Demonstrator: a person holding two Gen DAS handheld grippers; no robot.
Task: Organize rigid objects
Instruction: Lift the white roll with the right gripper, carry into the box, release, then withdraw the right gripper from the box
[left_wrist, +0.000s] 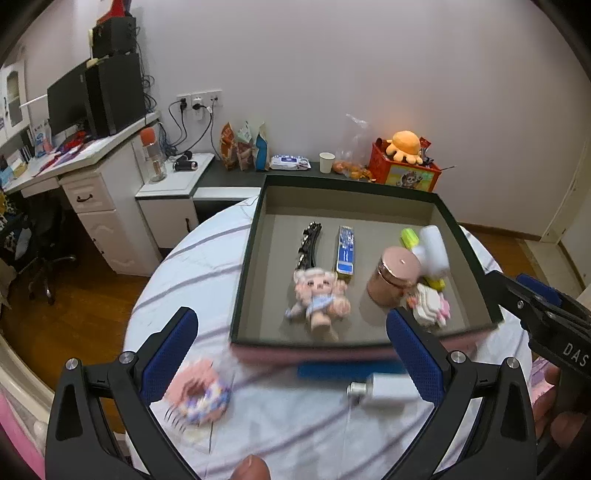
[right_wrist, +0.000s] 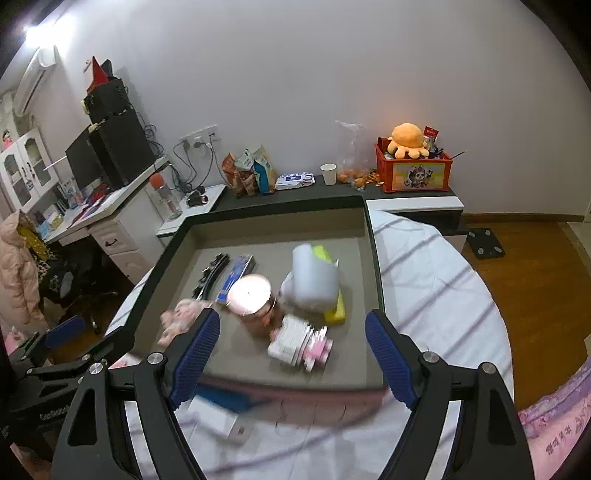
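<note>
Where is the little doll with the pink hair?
In the left wrist view the doll lies inside the tray, near its front edge, left of the pink-lidded jar and just below the blue box.

Against the pale wall a low dark counter (right_wrist: 295, 195) carries snack bags (right_wrist: 249, 171), a pack of wet wipes (right_wrist: 293, 180), a paper cup (right_wrist: 328, 173) and a red crate (right_wrist: 415, 171) with an orange plush octopus (right_wrist: 406, 140) sitting on top. Left of it, a white desk (left_wrist: 92, 177) holds a black monitor (left_wrist: 68, 101) and a tall speaker (left_wrist: 116, 92). Cables hang from wall sockets (left_wrist: 199, 101). The floor is wooden (right_wrist: 546, 280).
</note>
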